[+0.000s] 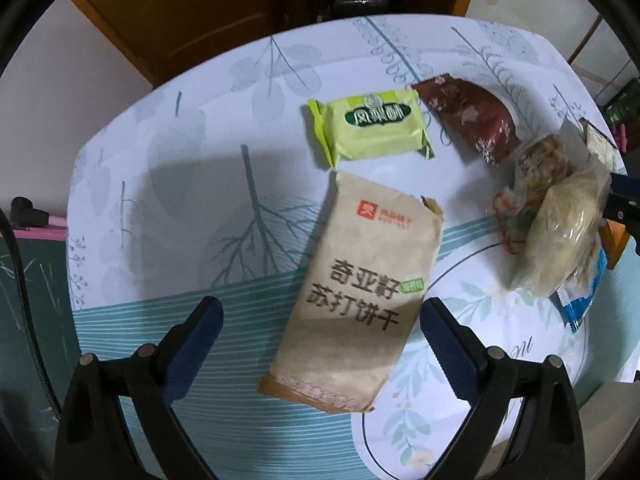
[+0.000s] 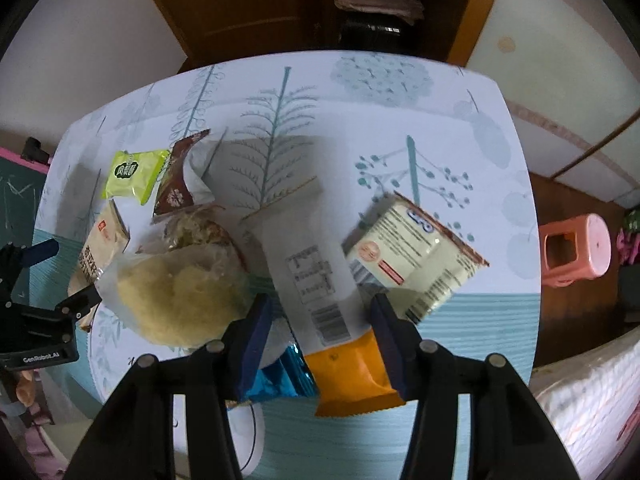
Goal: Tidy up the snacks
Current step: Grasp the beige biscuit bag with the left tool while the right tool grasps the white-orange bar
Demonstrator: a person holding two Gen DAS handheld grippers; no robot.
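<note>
My left gripper [image 1: 320, 320] is open, its jaws wide on either side of a tan cracker packet [image 1: 356, 292] that lies flat on the table; the fingers do not touch it. Beyond it lie a green pastry packet [image 1: 370, 126] and a brown packet [image 1: 472, 118]. To the right is a heap of clear-bagged snacks [image 1: 560, 224]. My right gripper [image 2: 320, 312] is open over a white packet [image 2: 308, 252], above an orange packet [image 2: 352, 372] and a blue packet [image 2: 276, 380]. A cream packet [image 2: 416, 256] lies to the right. The clear bag of pale snack [image 2: 176, 296] sits to the left.
The table [image 1: 192, 128] has a white and teal leaf-print cloth. A brown wooden cabinet [image 2: 260, 4] stands behind it. A pink plastic stool [image 2: 576, 248] is on the floor at the right. A green chalkboard [image 1: 24, 320] is at the left. My left gripper also shows in the right wrist view [image 2: 60, 276].
</note>
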